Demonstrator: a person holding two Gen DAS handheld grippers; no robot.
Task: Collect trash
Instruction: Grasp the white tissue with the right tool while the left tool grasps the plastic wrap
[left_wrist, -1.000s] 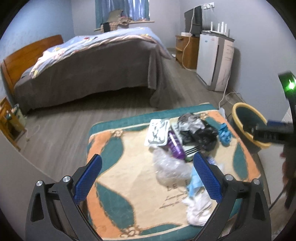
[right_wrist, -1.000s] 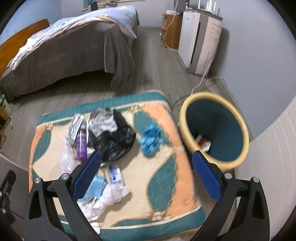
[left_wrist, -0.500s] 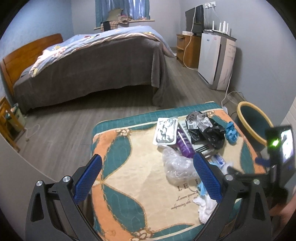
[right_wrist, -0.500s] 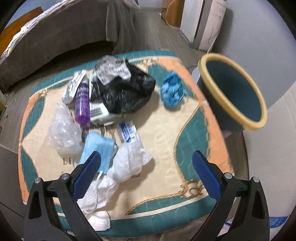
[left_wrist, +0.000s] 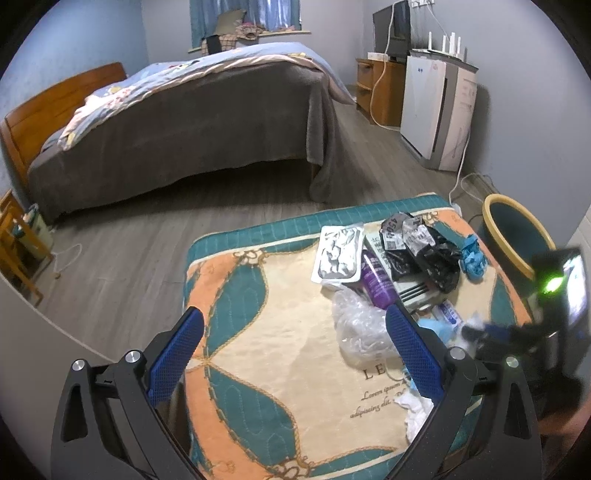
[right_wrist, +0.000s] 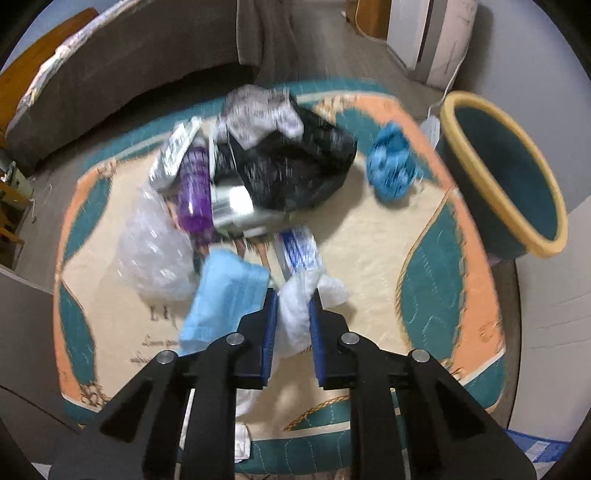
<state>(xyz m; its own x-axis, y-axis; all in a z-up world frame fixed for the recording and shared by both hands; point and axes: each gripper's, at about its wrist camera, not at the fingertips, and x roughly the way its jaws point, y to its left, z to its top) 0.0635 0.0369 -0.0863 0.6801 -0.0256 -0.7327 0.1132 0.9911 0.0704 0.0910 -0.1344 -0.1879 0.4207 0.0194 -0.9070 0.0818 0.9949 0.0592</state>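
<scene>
Closing right gripper (right_wrist: 292, 295) jaws on crumpled white tissue (right_wrist: 299, 314), just beside blue mask (right_wrist: 221, 299); left gripper (left_wrist: 293, 354) spread, empty.

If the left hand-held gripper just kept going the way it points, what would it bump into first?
Probably the mat: the open left hand-held gripper aims down at a bare patch of it, left of the clear plastic bag. Depth is hard to judge.

Left claw (left_wrist: 293, 354) up front: matte black angular arms, each fingertip faced with a textured royal-blue pad, silver round screw heads at the pivots (two per side). Right claw (right_wrist: 291, 317) is built the same, black frame, blue pads, silver screws; its body carries a glowing green light.
</scene>
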